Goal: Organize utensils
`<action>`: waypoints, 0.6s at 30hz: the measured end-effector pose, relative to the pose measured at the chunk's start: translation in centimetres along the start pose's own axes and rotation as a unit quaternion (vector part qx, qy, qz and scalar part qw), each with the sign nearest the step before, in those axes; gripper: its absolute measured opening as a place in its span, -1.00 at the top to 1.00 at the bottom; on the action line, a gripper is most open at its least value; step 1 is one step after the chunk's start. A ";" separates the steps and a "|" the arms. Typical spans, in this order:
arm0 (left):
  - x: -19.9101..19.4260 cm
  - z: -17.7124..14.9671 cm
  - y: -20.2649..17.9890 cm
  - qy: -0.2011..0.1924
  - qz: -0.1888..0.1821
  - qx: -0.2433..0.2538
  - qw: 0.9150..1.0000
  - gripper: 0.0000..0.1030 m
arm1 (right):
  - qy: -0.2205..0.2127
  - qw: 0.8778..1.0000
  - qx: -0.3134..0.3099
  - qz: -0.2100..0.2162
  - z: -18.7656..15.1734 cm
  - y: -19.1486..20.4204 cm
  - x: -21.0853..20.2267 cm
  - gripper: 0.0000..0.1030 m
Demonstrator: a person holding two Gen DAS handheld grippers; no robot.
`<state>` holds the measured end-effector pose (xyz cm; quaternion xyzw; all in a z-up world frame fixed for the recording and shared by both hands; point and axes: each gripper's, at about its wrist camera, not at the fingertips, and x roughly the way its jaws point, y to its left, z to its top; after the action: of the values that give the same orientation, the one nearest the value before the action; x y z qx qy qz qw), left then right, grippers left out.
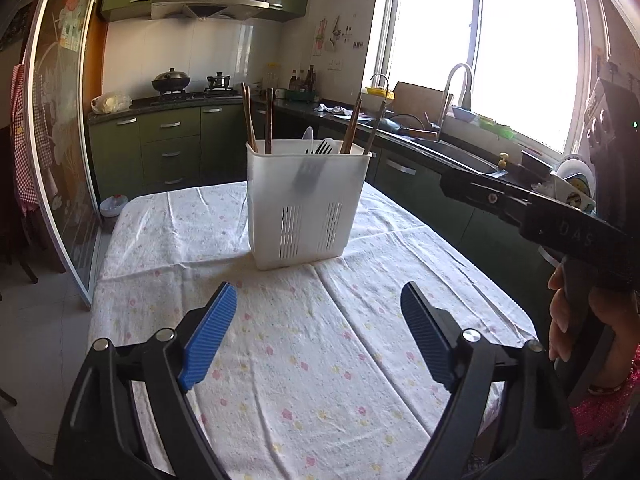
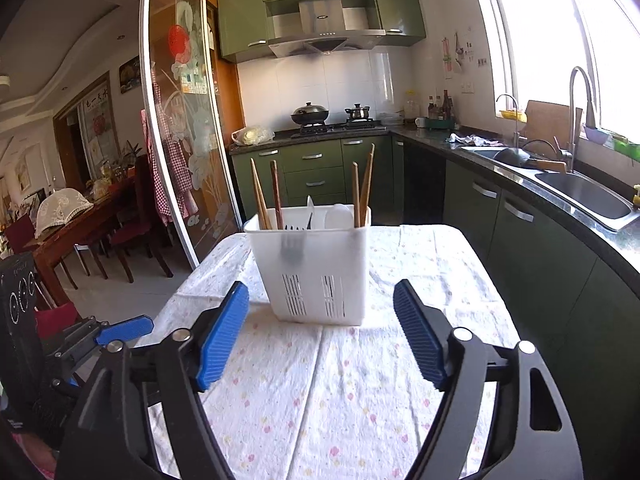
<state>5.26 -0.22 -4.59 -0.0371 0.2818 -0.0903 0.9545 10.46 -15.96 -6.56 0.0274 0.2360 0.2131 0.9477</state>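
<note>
the white utensil caddy [image 1: 308, 204] stands upright at mid-frame on the cloth-covered counter [image 1: 320, 360], chopsticks [image 1: 250, 118] and a dark fork [image 1: 310, 164] standing in it, long axes vertical. both the left gripper [image 1: 318, 338] and the right gripper [image 2: 320, 334] are spread wide with nothing between them, apart from the caddy, which lies straight ahead of each; the right looks nearer, so any pick would likely come down from above
</note>
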 end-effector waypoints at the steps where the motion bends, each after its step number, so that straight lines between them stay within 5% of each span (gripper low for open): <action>1: 0.2 -0.3 0.1 0.005 0.004 -0.001 1.000 -0.61 | 0.002 1.000 0.002 -0.007 -0.6 -0.3 0.2 -0.66; 6: 0.8 -1.2 0.5 0.011 0.026 -0.005 1.000 -0.69 | 0.015 0.999 0.008 -0.029 -2.7 -1.3 1.3 -0.91; 10: 0.9 -1.3 0.8 0.007 0.036 -0.010 0.999 -0.86 | 0.024 0.999 0.010 -0.038 -3.4 -1.5 1.7 -0.91; 18: 0.8 -1.1 2.2 0.002 0.049 -0.043 0.998 -0.86 | 0.022 0.999 0.007 -0.049 -3.3 -1.4 1.6 -0.91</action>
<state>5.70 1.72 -6.19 -0.0643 0.2889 -0.0309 0.9547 10.77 -16.73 -10.37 0.0180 0.2592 0.1657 0.9513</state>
